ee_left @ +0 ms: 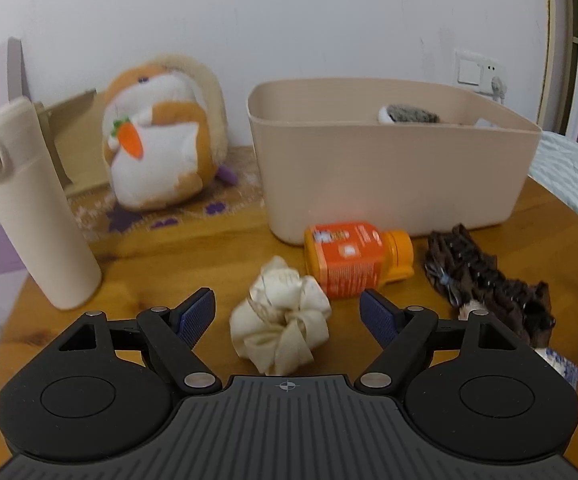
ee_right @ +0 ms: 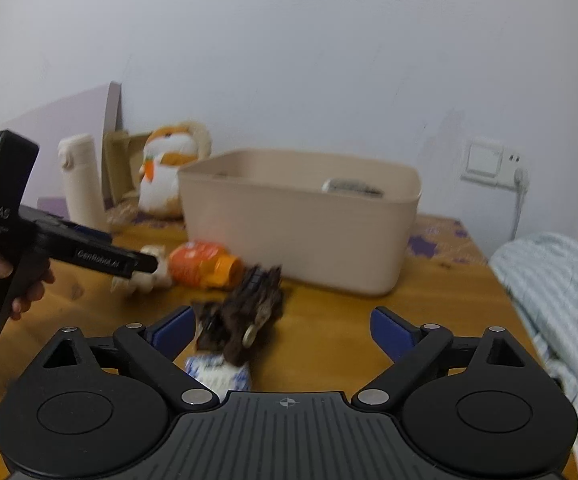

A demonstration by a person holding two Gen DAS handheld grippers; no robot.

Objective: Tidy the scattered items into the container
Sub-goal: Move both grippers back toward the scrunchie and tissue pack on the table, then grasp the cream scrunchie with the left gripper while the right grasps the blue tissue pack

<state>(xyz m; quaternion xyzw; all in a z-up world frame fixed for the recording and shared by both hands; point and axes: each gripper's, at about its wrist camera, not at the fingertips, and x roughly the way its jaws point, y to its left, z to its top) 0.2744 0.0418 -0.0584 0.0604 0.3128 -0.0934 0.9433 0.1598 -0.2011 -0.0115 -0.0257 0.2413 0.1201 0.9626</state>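
Note:
A beige container stands at the back of the wooden table, with a grey item inside. In front of it lie an orange bottle on its side, a cream cloth bundle and a dark brown ruffled piece. My left gripper is open, and the bundle sits between its fingers without being pressed. My right gripper is open too. The brown piece lies just inside its left finger, over a blue-and-white item. In the right wrist view the left gripper reaches over the bundle.
A tall cream flask stands at the left. An orange-and-white plush toy sits on a patterned mat by the wall. A pale quilt borders the table's right edge. A wall socket is behind the container.

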